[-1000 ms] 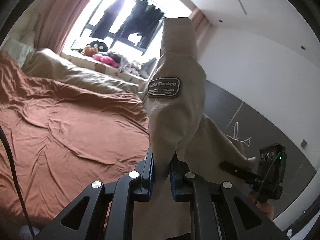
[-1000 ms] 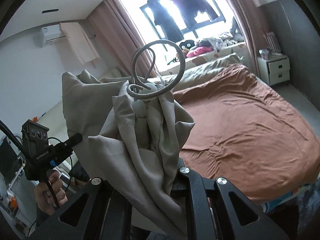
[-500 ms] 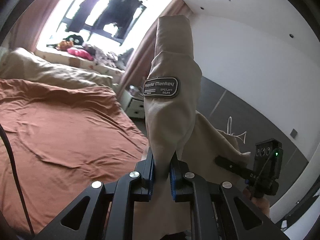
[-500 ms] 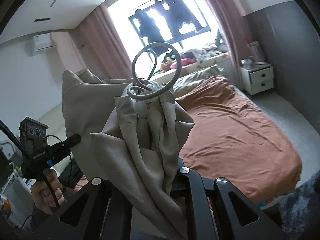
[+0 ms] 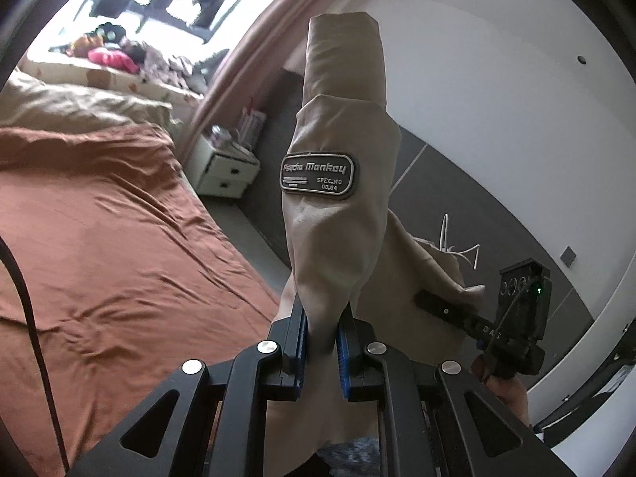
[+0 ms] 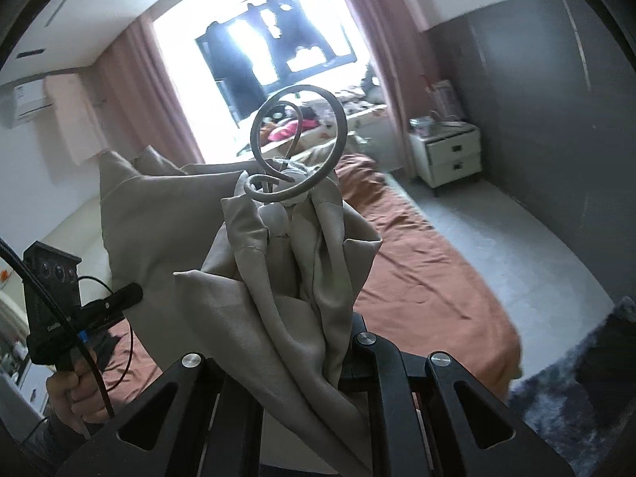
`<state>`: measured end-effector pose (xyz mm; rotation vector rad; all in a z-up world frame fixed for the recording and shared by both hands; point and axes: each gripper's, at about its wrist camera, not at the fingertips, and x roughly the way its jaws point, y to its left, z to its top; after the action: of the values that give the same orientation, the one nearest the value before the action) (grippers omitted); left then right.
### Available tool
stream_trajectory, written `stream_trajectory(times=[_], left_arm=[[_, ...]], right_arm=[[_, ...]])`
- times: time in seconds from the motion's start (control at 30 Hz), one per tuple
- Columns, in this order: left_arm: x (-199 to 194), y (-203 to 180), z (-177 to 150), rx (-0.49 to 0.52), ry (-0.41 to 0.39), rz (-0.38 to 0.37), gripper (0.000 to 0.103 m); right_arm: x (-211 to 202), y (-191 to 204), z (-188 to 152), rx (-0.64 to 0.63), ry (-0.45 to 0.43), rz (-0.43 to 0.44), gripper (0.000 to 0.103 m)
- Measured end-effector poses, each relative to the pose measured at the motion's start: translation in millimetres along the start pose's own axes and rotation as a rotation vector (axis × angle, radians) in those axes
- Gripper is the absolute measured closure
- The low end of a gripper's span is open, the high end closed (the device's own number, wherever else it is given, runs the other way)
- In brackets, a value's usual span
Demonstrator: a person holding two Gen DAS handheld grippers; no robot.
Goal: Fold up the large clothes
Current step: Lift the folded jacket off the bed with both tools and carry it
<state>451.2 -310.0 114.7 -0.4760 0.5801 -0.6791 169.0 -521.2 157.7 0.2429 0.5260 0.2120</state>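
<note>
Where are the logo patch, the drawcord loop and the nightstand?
logo patch (image 5: 318,175): left wrist view, patch centre.
drawcord loop (image 6: 338,119): right wrist view, right arc.
nightstand (image 6: 447,156): right wrist view, drawer front.

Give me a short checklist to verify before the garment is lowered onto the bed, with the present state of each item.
1. Left gripper shut on garment: ok.
2. Right gripper shut on garment: ok, cloth bunched between its fingers.
3. Garment spread flat between the grippers: not ok, it hangs crumpled.
4. Drawstring free of the fingers: ok, it loops above the cloth.
5. Bed free to receive it: ok where visible.
6. Lower hem off the floor: cannot tell.
</note>
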Motion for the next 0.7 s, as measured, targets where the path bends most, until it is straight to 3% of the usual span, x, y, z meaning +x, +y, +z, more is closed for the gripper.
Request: stream_trajectory(times=[0.2,0.37,0.53,0.7], left_arm=[[66,6,5,-0.037,0.064,-0.044,0.09],[126,31,5,-0.106,0.133,-0.065,0.09],[189,81,4,-0.181,0.22,-0.032,0.09],[234,129,16,-0.21,0.254,0.027,0.09]], right_arm=[[-4,-5,6,0.03,0.021,-0.064,0.096],[21,-10,19,0.066,0.07,-0.114,0.096],[82,-16,26,0.125,0.142,-0.151,0.096],[154,-6,42,0.149,0.219,-0.193,0.096]])
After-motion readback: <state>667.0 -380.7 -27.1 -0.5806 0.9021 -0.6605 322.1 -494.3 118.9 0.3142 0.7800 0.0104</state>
